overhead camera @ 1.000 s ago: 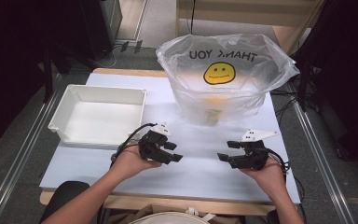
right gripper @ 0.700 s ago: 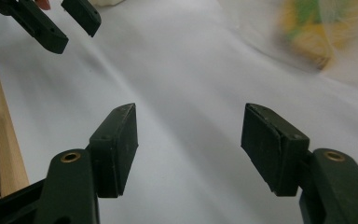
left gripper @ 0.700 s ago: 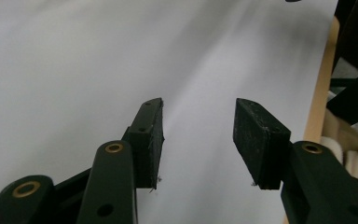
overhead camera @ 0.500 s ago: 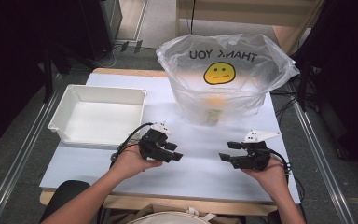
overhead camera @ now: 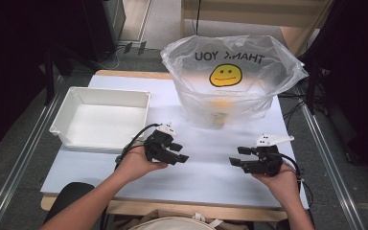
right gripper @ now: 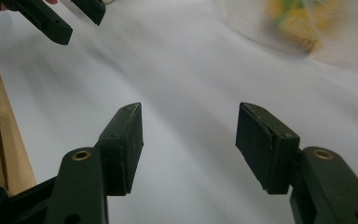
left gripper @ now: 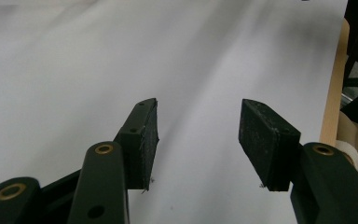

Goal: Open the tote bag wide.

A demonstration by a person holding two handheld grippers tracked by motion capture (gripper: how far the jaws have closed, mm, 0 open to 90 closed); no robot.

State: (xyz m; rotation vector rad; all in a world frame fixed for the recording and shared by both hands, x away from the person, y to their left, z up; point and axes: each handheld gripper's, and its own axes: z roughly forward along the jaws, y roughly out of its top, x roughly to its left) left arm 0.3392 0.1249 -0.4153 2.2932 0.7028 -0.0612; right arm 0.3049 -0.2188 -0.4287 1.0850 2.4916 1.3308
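My left gripper (overhead camera: 179, 152) hovers low over the white tabletop (overhead camera: 206, 177), left of centre, and points right. It is open with nothing between its pads (left gripper: 142, 135), and its jaws have just been opening a little. My right gripper (overhead camera: 237, 155) faces it from the right, also open and empty (right gripper: 189, 107), and its jaws have just been closing somewhat. The left gripper's jaw tips (right gripper: 60, 18) show at the top left of the right gripper view.
A clear plastic bag (overhead camera: 230, 81) printed with "THANK YOU" and a yellow smiley stands at the back centre, with blurred yellow items (right gripper: 303, 23) inside. An empty white tray (overhead camera: 100, 120) sits at the left. The table's wooden front edge (left gripper: 333, 93) lies close to both hands.
The right hand has shifted very slightly, and the left hand keeps its place. Nothing was taken hold of or let go.
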